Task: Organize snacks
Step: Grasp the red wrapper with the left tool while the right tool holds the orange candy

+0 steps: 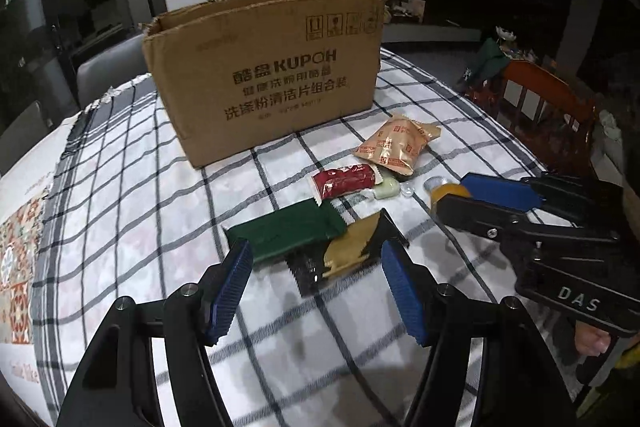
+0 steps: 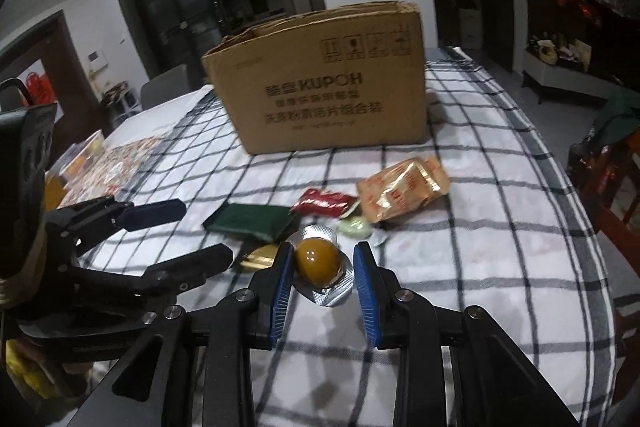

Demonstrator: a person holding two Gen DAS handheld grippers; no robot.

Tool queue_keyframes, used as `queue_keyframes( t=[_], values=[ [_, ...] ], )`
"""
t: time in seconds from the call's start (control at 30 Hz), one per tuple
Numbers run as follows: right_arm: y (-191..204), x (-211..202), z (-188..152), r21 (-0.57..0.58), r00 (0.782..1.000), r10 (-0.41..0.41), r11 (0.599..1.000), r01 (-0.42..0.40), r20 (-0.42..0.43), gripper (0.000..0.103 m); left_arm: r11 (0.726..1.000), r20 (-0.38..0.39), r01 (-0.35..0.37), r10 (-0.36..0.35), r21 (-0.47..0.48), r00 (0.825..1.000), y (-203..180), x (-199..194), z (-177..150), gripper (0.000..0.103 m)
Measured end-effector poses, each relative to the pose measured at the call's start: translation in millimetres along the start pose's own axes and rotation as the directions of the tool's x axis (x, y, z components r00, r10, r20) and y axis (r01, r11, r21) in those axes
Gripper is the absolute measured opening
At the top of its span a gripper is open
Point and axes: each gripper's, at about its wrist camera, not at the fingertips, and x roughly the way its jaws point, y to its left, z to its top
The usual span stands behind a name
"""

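My right gripper (image 2: 323,249) is shut on an amber jelly cup (image 2: 318,261) with a crinkled foil lid, held just above the checked tablecloth (image 2: 460,247). The left wrist view shows that same cup (image 1: 448,190) at the tips of the right gripper (image 1: 452,193). My left gripper (image 1: 315,247) stands open with nothing between its pads, hovering over a green packet (image 1: 284,233) and a gold packet (image 1: 348,247). Beyond them lie a red packet (image 1: 344,179), a pale green sweet (image 1: 386,189) and an orange biscuit packet (image 1: 396,145). An open cardboard box (image 1: 264,75) stands behind the snacks.
A wooden chair (image 1: 540,107) stands at the table's right edge, with a grey chair (image 1: 108,67) behind the box. Patterned mats (image 2: 120,163) cover the table's left side. In the right wrist view the left gripper (image 2: 205,227) reaches in from the left.
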Motion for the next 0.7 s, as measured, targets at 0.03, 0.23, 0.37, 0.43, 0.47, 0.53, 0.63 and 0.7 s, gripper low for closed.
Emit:
queue_keyframes(
  t=[0.03,0.23,0.37,0.43,0.47,0.53,0.63,0.7],
  values=[
    [-2,0,0,0.004,1.0,-0.009,1.0,0.009,0.005,0.032,1.0,0.001,0.003,-0.003,0.004,1.0,0,3,1,0.066],
    [-21,7,8,0.053,0.997,-0.077,0.996,0.076,0.024,0.032,1.0,-0.008,0.027,-0.027,0.004,1.0,-3,29,17,0.066],
    [-36,11,14,0.084,0.995,-0.097,0.992,0.094,0.026,0.032,0.999,-0.018,0.051,-0.051,-0.007,0.999,-6,45,28,0.066],
    [-40,13,17,0.082,0.994,-0.104,0.992,0.101,0.029,0.032,0.998,-0.025,0.055,-0.055,-0.005,0.998,-9,53,34,0.066],
    [-42,14,19,0.082,0.993,-0.11,0.991,0.107,0.031,0.032,0.998,-0.029,0.059,-0.059,-0.006,0.998,-10,57,36,0.066],
    [-45,15,21,0.083,0.993,-0.114,0.99,0.11,0.034,0.032,0.998,-0.041,0.067,-0.068,-0.007,0.997,-13,66,41,0.066],
    [-50,16,23,0.085,0.992,-0.12,0.99,0.116,0.039,0.032,0.998,-0.057,0.061,-0.061,0.0,0.997,-17,78,44,0.072],
    [-52,17,24,0.084,0.992,-0.121,0.99,0.117,0.042,0.032,0.999,-0.063,0.051,-0.051,0.009,0.997,-20,85,45,0.072]
  ],
)
